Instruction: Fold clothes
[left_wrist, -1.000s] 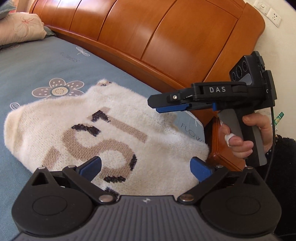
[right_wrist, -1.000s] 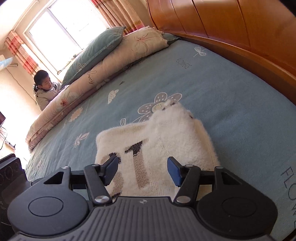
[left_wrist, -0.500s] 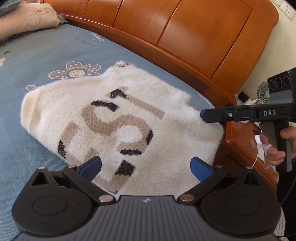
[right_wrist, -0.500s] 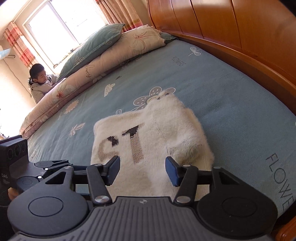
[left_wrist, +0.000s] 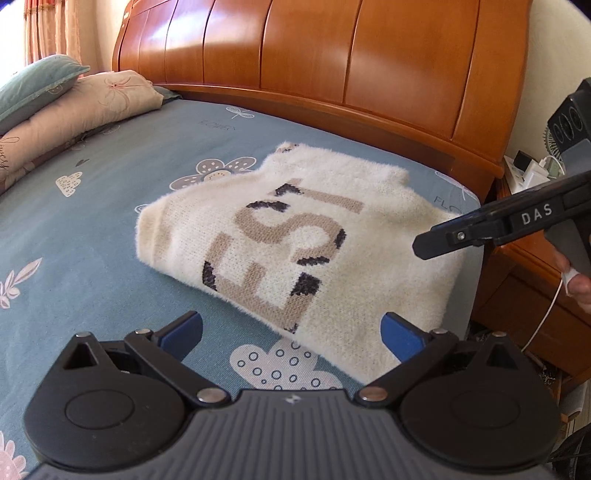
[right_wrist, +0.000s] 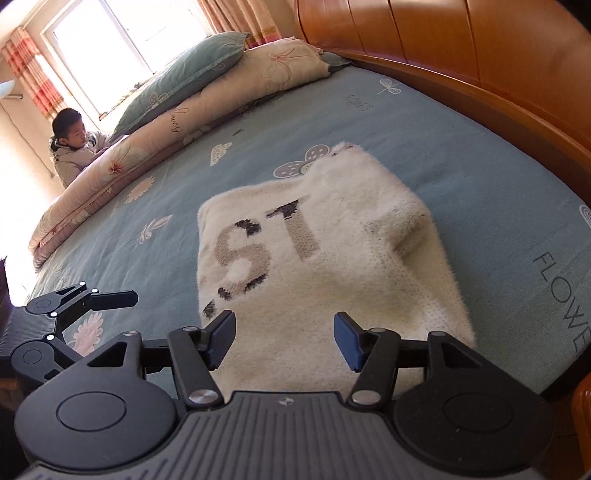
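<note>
Lying folded on bed (left_wrist: 110, 221): fuzzy cream sweater (left_wrist: 314, 251), brown lettering; both tongs wide, empty.

Both wrist views low, near bed edge, sharing sweater (left_wrist: 295, 240) (right_wrist: 314, 266).

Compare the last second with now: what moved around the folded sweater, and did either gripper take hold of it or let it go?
Both grippers backed away. The left gripper pulled back toward the near bed edge, so more of the sweater and the blue sheet shows. The right gripper withdrew toward the bedside. Neither took hold or let go; both stayed open and empty. The sweater stayed folded in the same spot on the bed.
</note>
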